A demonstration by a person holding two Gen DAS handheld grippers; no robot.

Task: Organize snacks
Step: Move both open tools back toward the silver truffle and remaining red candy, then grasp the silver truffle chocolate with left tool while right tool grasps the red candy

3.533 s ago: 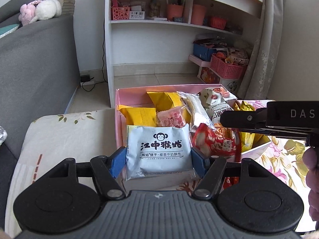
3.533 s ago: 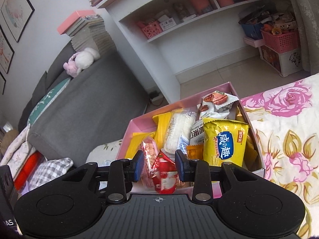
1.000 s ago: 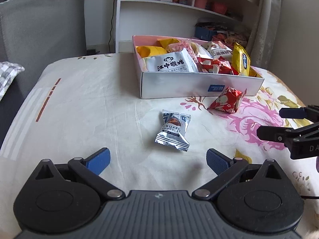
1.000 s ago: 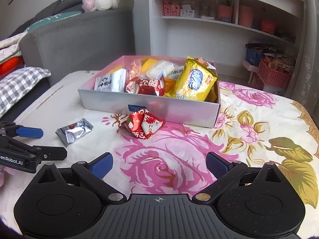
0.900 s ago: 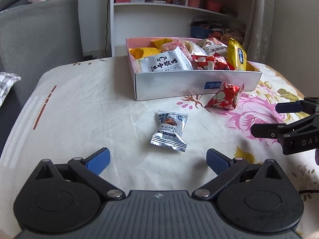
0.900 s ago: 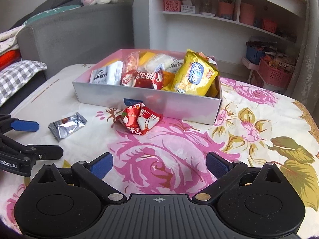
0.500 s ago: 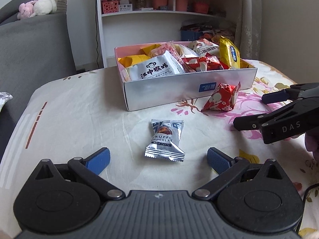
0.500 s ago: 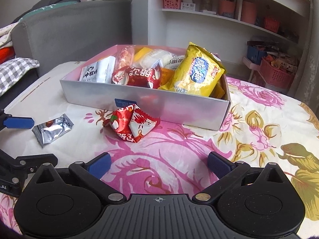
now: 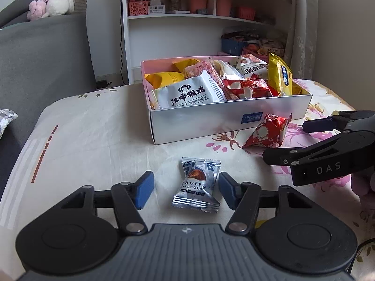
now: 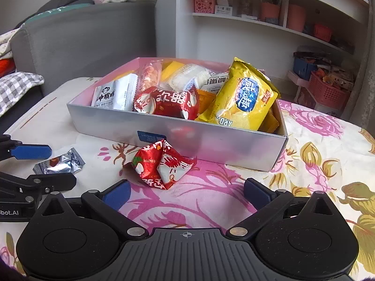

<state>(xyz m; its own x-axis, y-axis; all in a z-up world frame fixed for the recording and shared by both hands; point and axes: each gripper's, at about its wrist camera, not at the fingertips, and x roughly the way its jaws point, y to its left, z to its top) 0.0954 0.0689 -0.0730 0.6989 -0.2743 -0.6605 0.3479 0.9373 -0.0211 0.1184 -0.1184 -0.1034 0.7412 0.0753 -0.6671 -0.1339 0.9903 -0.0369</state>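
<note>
Left gripper point(image 9: 186, 192): we see its blue pads spread to either side of the silver truffle chocolate packet point(image 9: 196, 186), the right pad just beside the wrapper's edge, the left pad apart from it; the jaws are released, clamping nothing.

Truffle packet: it lies flat on the cream part of the floral cloth point(image 9: 93, 140), in front of the snack box point(image 9: 229, 119) and apart from it (in the right wrist view it sits between the left gripper's two fingers).

Right gripper point(image 10: 187, 193): we see its jaws wide apart and holding nothing, low over the pink roses of the cloth, with the red triangular snack point(image 10: 161, 164) just ahead of the gap.

Red snack: it rests on the cloth against or just beside the box's front wall, below the blue label; we cannot tell whether it touches.

Box contents: a white monkey-logo biscuit pack point(image 9: 187, 93), a red packet point(image 10: 167, 103), a yellow chip bag point(image 10: 243, 98) standing tilted at the right end, and further yellow and pale wrappers behind.

Surroundings: a grey sofa point(image 9: 42, 58) on the left, a white shelf unit point(image 9: 199, 11) behind the box.
</note>
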